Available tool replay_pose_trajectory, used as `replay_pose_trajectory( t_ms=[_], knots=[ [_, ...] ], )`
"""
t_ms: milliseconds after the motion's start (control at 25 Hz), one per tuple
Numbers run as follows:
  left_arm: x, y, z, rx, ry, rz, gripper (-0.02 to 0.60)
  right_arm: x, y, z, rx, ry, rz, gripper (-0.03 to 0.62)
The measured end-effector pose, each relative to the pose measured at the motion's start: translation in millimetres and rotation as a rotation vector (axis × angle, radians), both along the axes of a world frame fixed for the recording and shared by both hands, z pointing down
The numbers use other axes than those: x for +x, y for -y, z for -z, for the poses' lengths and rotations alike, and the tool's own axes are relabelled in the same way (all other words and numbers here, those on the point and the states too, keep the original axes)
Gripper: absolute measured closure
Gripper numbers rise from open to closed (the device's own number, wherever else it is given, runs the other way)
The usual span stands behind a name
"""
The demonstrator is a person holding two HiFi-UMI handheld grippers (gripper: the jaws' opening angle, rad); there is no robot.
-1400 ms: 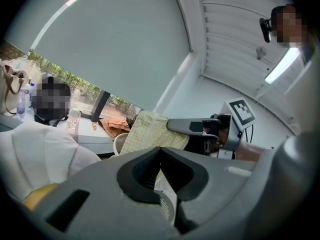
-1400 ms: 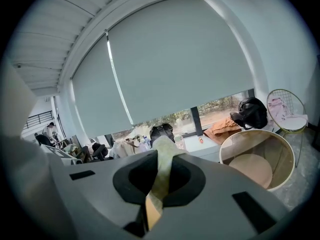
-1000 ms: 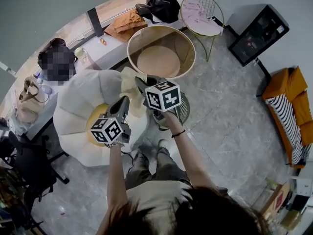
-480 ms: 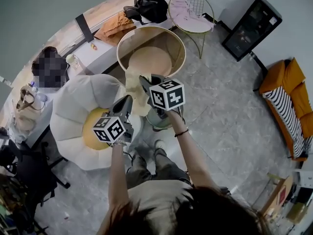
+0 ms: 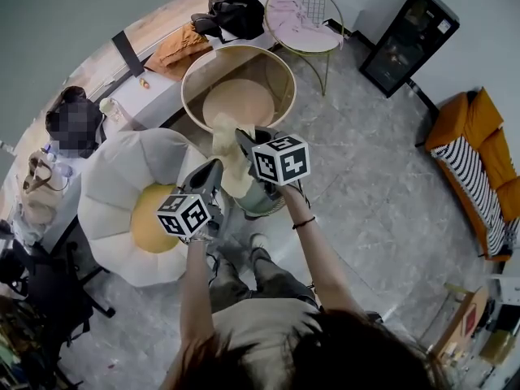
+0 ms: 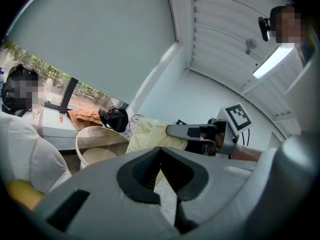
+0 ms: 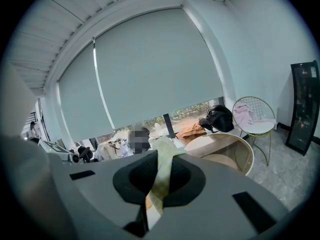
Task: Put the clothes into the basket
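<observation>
A pale yellow cloth [image 5: 230,159] hangs between my two grippers, just in front of the near rim of the big round beige basket [image 5: 286,71]. My left gripper [image 5: 214,166] is shut on the cloth's lower part, my right gripper [image 5: 241,135] on its upper edge. In the left gripper view the cloth [image 6: 150,134] runs from my left gripper [image 6: 161,151] up to the right gripper [image 6: 172,130], with the basket [image 6: 100,130] behind. In the right gripper view a strip of cloth [image 7: 162,174] is pinched in my right gripper [image 7: 159,156], and the basket [image 7: 235,144] stands ahead to the right.
A white petal-shaped seat [image 5: 122,189] with a yellow cushion lies at the left. A grey round bin [image 5: 262,198] sits under the right hand. Behind the basket are an orange garment [image 5: 175,43], a black bag [image 5: 236,10] and a gold wire chair [image 5: 305,15]. A person [image 5: 73,124] sits at far left.
Both grippers have carried the yellow cloth away from the white seat towards the basket. The cloth's top now reaches the basket's near rim. Both stay shut on the cloth.
</observation>
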State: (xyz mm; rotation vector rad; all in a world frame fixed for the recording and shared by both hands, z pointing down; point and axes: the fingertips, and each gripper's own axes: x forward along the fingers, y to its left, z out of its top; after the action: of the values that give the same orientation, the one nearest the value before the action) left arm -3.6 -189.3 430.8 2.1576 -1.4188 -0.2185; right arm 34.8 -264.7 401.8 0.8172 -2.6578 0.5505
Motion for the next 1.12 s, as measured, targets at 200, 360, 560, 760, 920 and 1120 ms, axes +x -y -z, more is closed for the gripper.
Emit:
replay_pose_trajectory(
  t_ms=[200, 360, 560, 760, 920, 1120],
  knots=[
    [21, 11, 1, 0.006, 0.007, -0.009, 0.571, 23, 8, -4, -0.003, -0.007, -0.009, 0.582],
    [35, 21, 0, 0.013, 0.014, -0.014, 0.571, 39, 15, -7, 0.001, -0.005, -0.015, 0.582],
    [53, 33, 3, 0.025, 0.057, -0.034, 0.571, 58, 24, -6, 0.01, 0.003, -0.019, 0.582],
    [66, 43, 2, 0.027, 0.072, -0.056, 0.571, 72, 30, -12, 0.008, -0.011, -0.032, 0.582],
    [73, 49, 2, 0.029, 0.089, -0.082, 0.571, 80, 33, -19, 0.006, -0.035, -0.047, 0.582],
    [81, 53, -4, 0.009, 0.093, -0.128, 0.571, 86, 35, -30, -0.012, -0.06, -0.073, 0.582]
  ],
)
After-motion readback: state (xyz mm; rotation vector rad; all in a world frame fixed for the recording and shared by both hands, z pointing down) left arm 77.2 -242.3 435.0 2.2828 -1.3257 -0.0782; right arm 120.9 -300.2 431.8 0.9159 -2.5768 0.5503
